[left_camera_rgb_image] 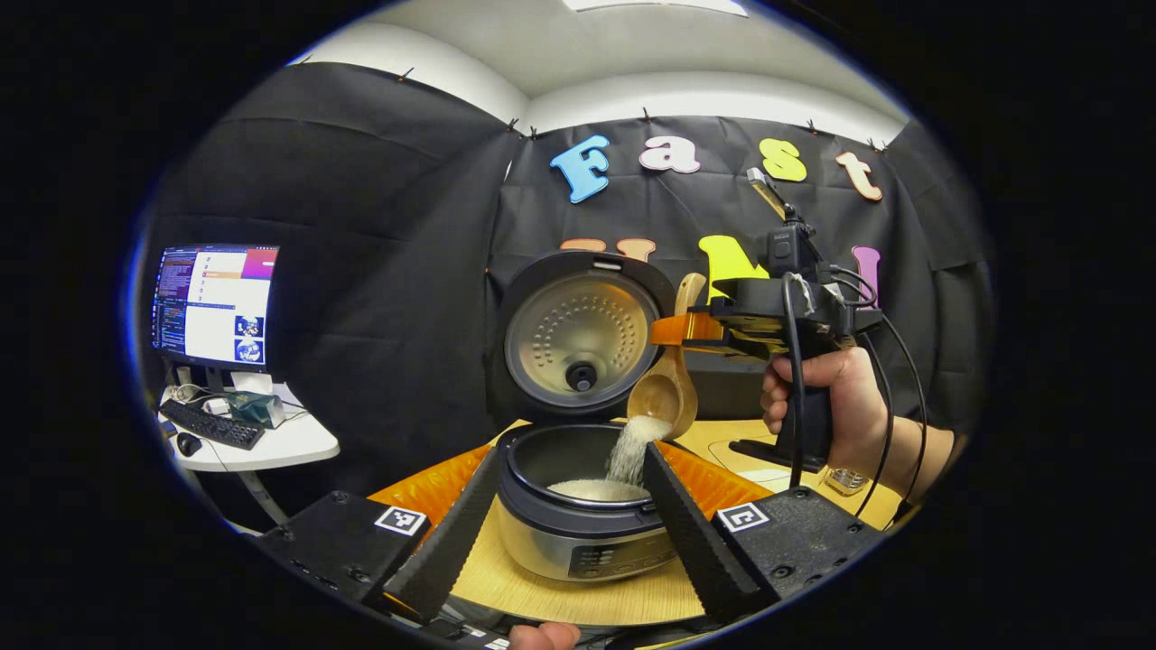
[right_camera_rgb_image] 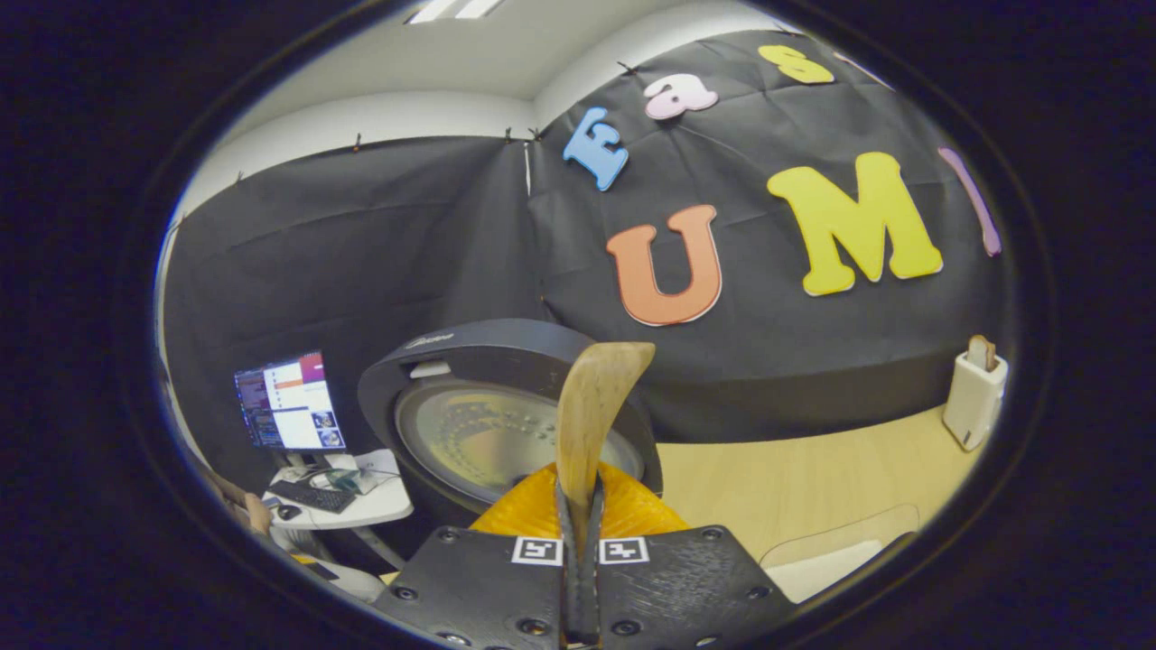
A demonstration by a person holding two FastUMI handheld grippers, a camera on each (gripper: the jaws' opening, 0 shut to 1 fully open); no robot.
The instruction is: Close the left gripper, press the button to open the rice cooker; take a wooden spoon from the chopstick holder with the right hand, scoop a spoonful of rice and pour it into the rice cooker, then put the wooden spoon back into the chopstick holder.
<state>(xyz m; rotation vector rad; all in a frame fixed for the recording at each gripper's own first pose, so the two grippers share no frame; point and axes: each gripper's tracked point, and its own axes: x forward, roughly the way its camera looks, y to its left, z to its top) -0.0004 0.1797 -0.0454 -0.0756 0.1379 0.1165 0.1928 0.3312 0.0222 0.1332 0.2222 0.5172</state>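
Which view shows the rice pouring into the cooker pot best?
The left gripper view: the wooden spoon tips and rice streams into the rice cooker pot. The right gripper view gives the spoon's handle between its fingers and the cooker's raised lid.

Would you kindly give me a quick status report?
Left gripper open, idle. Right gripper shut on wooden spoon, pouring rice into open rice cooker. Nothing obstructing.
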